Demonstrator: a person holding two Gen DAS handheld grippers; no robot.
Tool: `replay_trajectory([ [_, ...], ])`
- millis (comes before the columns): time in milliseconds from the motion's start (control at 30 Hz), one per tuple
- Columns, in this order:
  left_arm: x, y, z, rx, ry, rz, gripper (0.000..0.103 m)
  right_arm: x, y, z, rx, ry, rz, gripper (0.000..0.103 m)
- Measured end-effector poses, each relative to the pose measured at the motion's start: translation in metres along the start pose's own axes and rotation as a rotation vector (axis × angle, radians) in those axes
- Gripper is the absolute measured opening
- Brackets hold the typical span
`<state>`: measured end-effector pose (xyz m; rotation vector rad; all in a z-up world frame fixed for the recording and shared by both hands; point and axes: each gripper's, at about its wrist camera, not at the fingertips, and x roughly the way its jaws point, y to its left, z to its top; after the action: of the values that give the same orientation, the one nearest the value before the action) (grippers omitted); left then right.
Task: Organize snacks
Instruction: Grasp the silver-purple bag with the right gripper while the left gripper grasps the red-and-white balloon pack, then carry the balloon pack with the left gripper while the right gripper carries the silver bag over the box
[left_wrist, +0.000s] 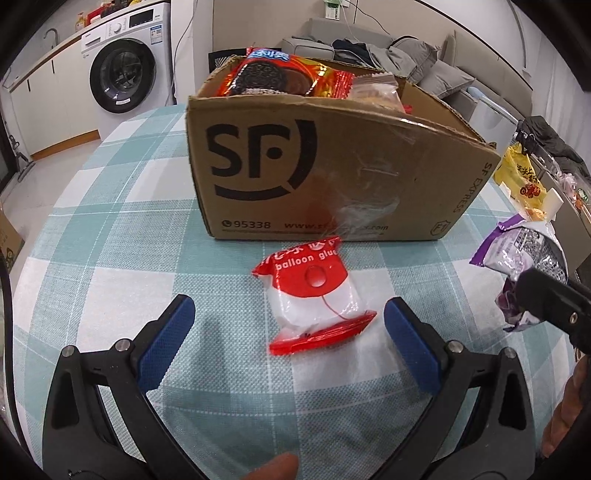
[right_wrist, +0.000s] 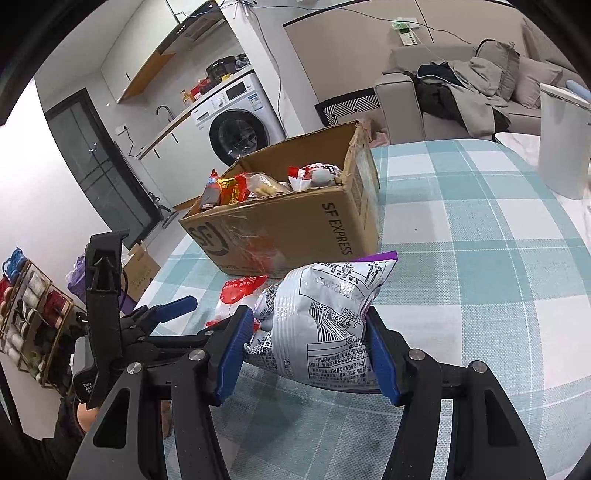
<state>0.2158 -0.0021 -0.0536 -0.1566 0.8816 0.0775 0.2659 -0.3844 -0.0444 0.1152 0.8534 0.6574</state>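
Note:
A red and white snack packet (left_wrist: 314, 295) lies on the checked tablecloth in front of the SF cardboard box (left_wrist: 332, 166). My left gripper (left_wrist: 288, 325) is open, its blue pads on either side of the packet's near end, not touching it. My right gripper (right_wrist: 306, 347) is shut on a silver and purple snack bag (right_wrist: 321, 321), held just above the table. The bag also shows at the right of the left wrist view (left_wrist: 524, 254). The red packet (right_wrist: 236, 295) and the box (right_wrist: 295, 221), holding several snacks, show in the right wrist view.
The box (left_wrist: 258, 81) holds an Oreo pack and other snacks. A yellow bag (left_wrist: 521, 177) sits at the table's far right. A white bin (right_wrist: 561, 140) stands beside the table. A washing machine (left_wrist: 125, 70) and a sofa (right_wrist: 461, 88) are behind.

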Motion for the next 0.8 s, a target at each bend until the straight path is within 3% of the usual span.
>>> replay_trajectory([
  [133,0.005,-0.006,0.004,0.008,0.003,0.014,0.098,0.001,-0.003,0.000,0.004,0.003,0.000,0.061],
  [300,0.010,-0.013,0.007,0.020,0.023,-0.023,0.077,0.001,-0.004,0.000,0.007,0.003,0.001,0.061],
  [600,0.007,-0.020,0.007,0.046,0.005,-0.064,0.049,0.000,-0.005,0.001,0.007,-0.002,0.001,0.061],
  [800,-0.001,-0.014,0.005,0.031,-0.007,-0.094,0.044,-0.001,-0.005,0.001,0.009,-0.004,0.001,0.061],
])
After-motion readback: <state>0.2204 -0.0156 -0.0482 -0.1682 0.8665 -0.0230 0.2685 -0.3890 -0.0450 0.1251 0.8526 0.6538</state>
